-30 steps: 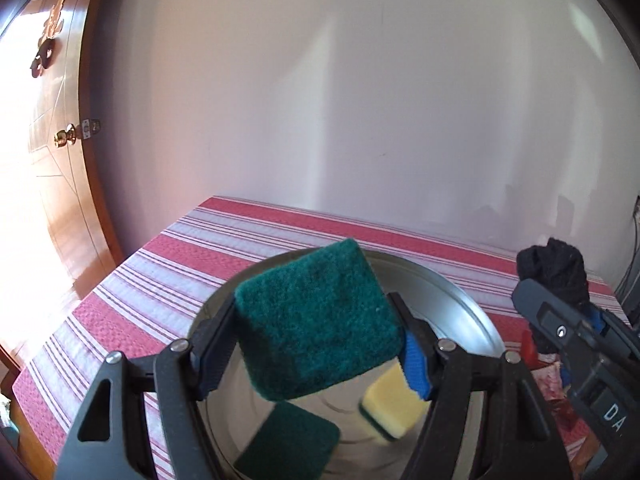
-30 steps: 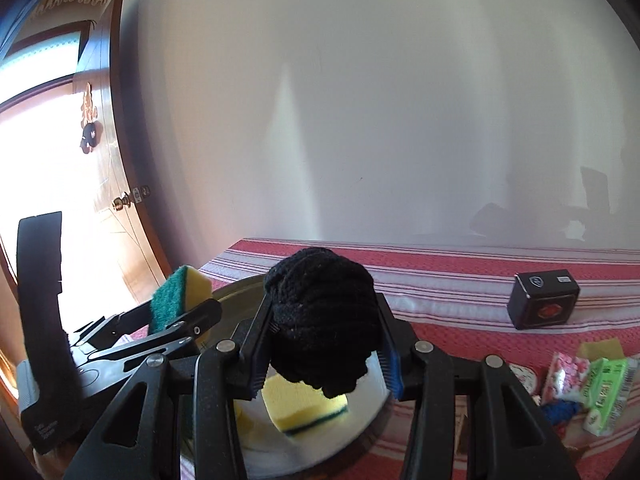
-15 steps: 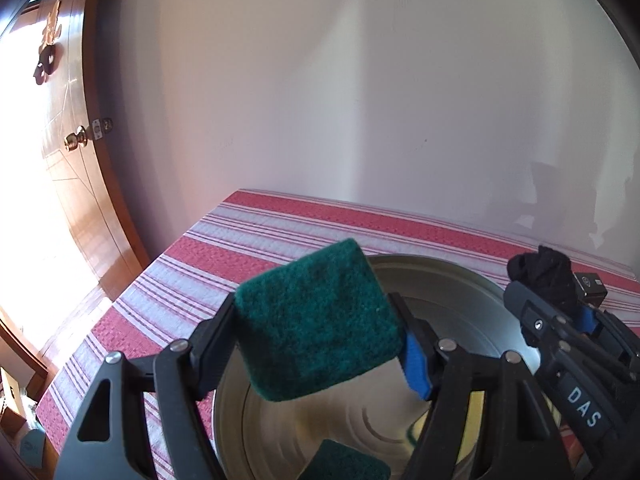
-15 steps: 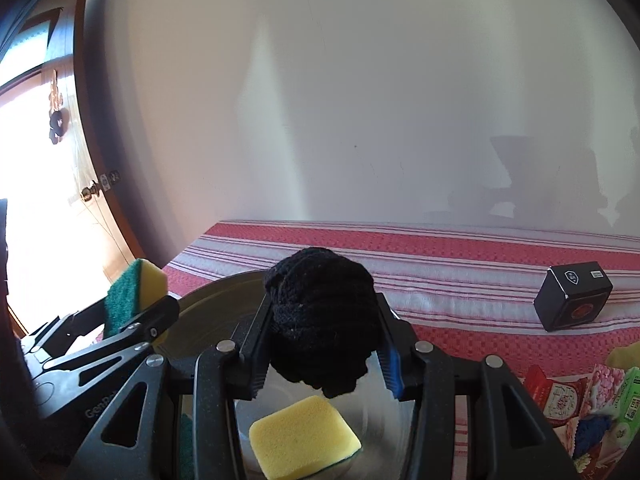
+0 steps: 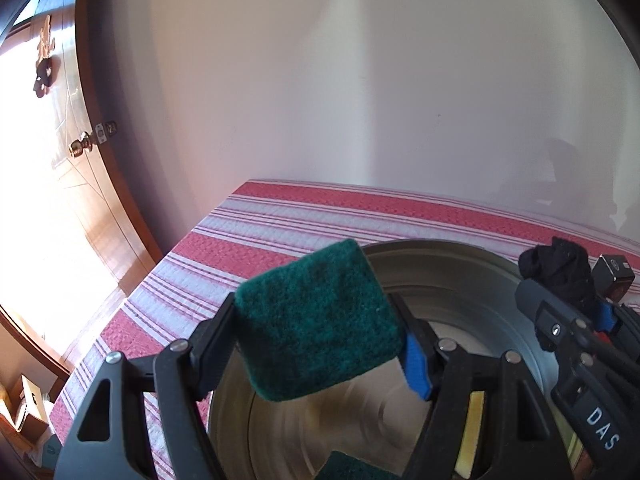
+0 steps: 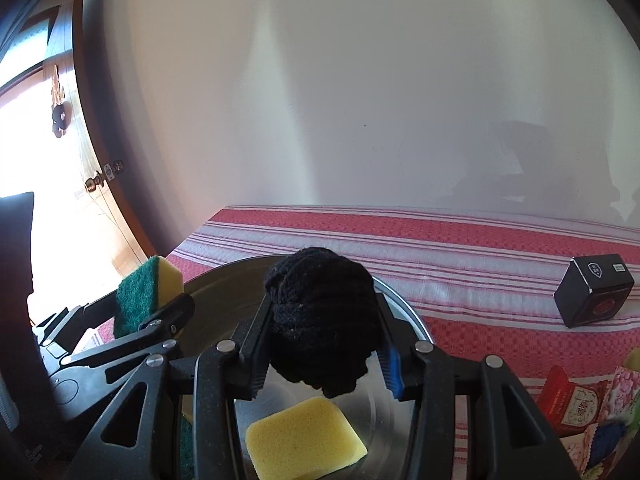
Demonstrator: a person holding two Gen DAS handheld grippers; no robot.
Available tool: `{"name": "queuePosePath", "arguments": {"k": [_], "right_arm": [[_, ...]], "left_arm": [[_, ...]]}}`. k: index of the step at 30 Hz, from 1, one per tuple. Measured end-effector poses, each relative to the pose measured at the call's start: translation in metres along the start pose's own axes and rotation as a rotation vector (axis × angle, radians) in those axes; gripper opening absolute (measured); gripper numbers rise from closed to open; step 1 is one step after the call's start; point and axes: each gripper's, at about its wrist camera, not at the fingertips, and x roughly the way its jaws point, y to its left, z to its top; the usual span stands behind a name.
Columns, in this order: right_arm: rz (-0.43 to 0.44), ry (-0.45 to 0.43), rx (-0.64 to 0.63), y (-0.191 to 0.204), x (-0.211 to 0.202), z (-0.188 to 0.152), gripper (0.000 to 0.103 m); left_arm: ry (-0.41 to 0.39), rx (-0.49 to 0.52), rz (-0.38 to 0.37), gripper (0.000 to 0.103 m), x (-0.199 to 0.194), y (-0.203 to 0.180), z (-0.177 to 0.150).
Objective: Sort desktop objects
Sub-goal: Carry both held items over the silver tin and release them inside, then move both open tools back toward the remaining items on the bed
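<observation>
My left gripper (image 5: 318, 330) is shut on a sponge (image 5: 312, 312), green scouring face toward the camera, held above the near left part of a round metal basin (image 5: 460, 272). In the right wrist view that sponge (image 6: 148, 296) shows its yellow side, with the left gripper (image 6: 160, 312) at the left. My right gripper (image 6: 322, 324) is shut on a black knitted ball (image 6: 324, 312) over the basin's rim (image 6: 224, 276). A yellow sponge (image 6: 304, 440) lies in the basin below it. The left view shows the ball (image 5: 560, 268) at the right.
The basin sits on a table with a red and white striped cloth (image 6: 440, 248) against a white wall. A small black box (image 6: 592, 290) stands at the right; snack packets (image 6: 572, 408) lie near the right edge. A wooden door (image 5: 60, 200) is beyond the table's left edge.
Both grippers have moved across and slightly down over the basin, still gripping the sponge and the ball. The loose sponges in the basin sit lower in both views; the black box shifted right.
</observation>
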Motion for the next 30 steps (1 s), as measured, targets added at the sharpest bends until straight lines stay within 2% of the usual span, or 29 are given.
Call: {"name": "queuePosePath", "arguments": {"k": [4, 5, 7, 8, 10, 14, 19, 22, 23, 25, 30], "right_arm": [[-0.002, -0.009, 0.0, 0.0, 0.001, 0.002, 0.051], [0.005, -0.008, 0.007, -0.002, 0.001, 0.002, 0.053], [0.014, -0.025, 0.031, -0.006, -0.003, 0.001, 0.065], [0.021, -0.044, 0.038, -0.007, -0.006, 0.0, 0.069], [0.02, -0.071, 0.028, -0.006, -0.011, 0.0, 0.07], [-0.003, -0.149, 0.012, -0.004, -0.024, -0.006, 0.07], [-0.104, -0.245, -0.007, -0.006, -0.036, -0.013, 0.071], [-0.132, -0.291, -0.005, -0.01, -0.042, -0.013, 0.071], [-0.138, -0.307, -0.003, -0.011, -0.044, -0.013, 0.072], [-0.144, -0.336, 0.01, -0.011, -0.045, -0.013, 0.081], [-0.177, -0.385, 0.015, -0.015, -0.052, -0.017, 0.082]], "left_arm": [[0.024, 0.017, 0.002, 0.076, 0.005, -0.004, 0.003], [0.029, 0.016, -0.002, 0.076, 0.006, -0.004, 0.003], [0.041, 0.01, -0.008, 0.082, 0.007, -0.003, 0.002], [0.042, 0.009, -0.011, 0.091, 0.007, -0.003, 0.002], [0.028, 0.007, -0.005, 0.103, 0.003, -0.003, 0.003], [0.01, 0.017, 0.021, 0.102, -0.001, -0.005, 0.0], [-0.043, -0.003, 0.048, 0.102, -0.01, -0.003, -0.001], [-0.074, -0.012, 0.055, 0.102, -0.016, -0.003, -0.002], [-0.083, -0.017, 0.06, 0.102, -0.018, -0.003, -0.003], [-0.099, -0.026, 0.047, 0.102, -0.022, -0.002, -0.004], [-0.139, -0.049, 0.037, 0.102, -0.033, -0.005, -0.009]]}}
